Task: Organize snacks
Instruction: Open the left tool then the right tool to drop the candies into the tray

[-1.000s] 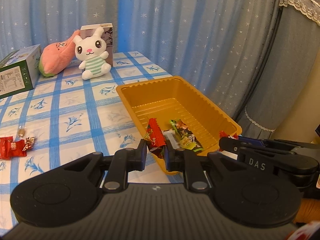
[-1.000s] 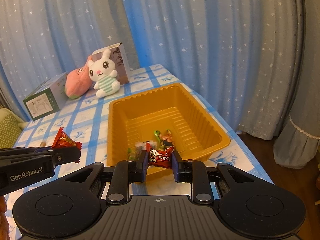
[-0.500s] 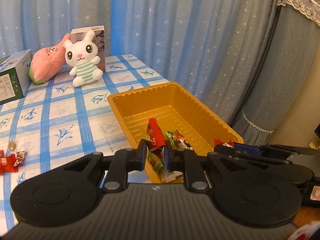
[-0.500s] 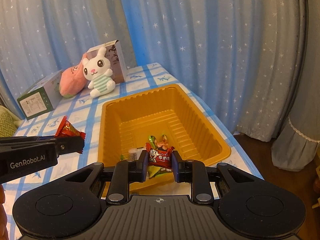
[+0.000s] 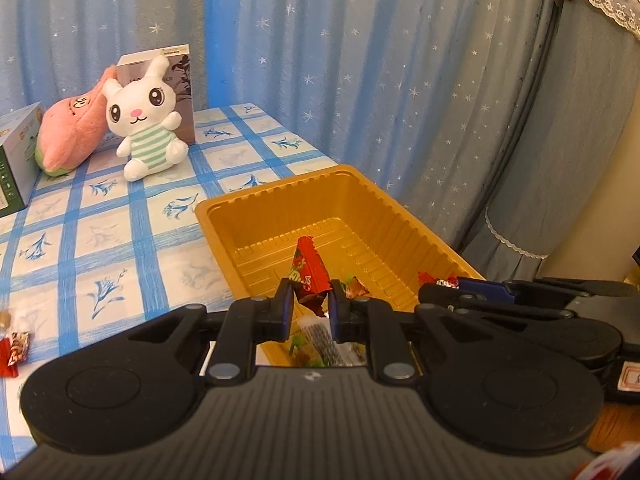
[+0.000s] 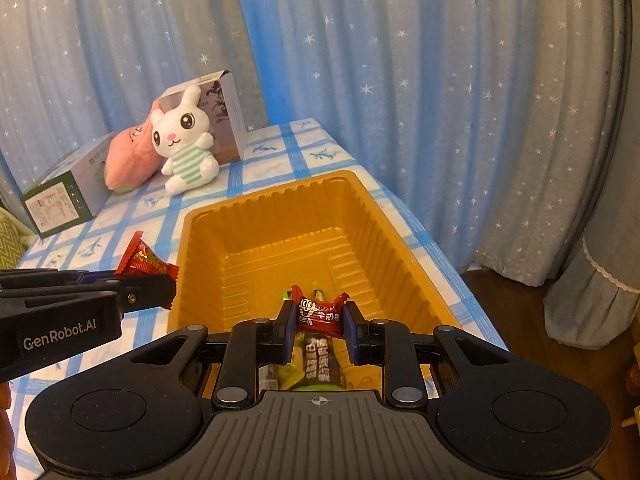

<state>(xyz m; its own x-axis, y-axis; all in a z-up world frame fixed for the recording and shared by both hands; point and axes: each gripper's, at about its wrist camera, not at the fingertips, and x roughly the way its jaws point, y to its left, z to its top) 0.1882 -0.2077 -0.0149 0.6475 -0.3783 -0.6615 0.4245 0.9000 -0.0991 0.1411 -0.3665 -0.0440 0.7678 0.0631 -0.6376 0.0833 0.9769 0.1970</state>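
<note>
My left gripper (image 5: 309,304) is shut on a red wrapped snack (image 5: 309,270) and holds it over the near end of the orange tray (image 5: 280,200). My right gripper (image 6: 319,322) is shut on a red candy (image 6: 320,313) above the tray's near end (image 6: 256,216). Several wrapped snacks (image 6: 318,360) lie in the tray under the grippers. In the right wrist view the left gripper (image 6: 160,286) shows at the left with its red snack (image 6: 140,260). In the left wrist view the right gripper (image 5: 428,286) shows at the right with its candy (image 5: 436,280).
A white plush rabbit (image 5: 146,118), a pink plush (image 5: 70,132), a grey carton (image 5: 182,92) and a green box (image 5: 16,160) stand at the table's far end. Loose candies (image 5: 14,344) lie on the blue checked cloth at the left. Curtains hang behind and at the right.
Both grippers have moved forward over the tray's near end with their snacks still held. The tray sits closer and lower in both views.
</note>
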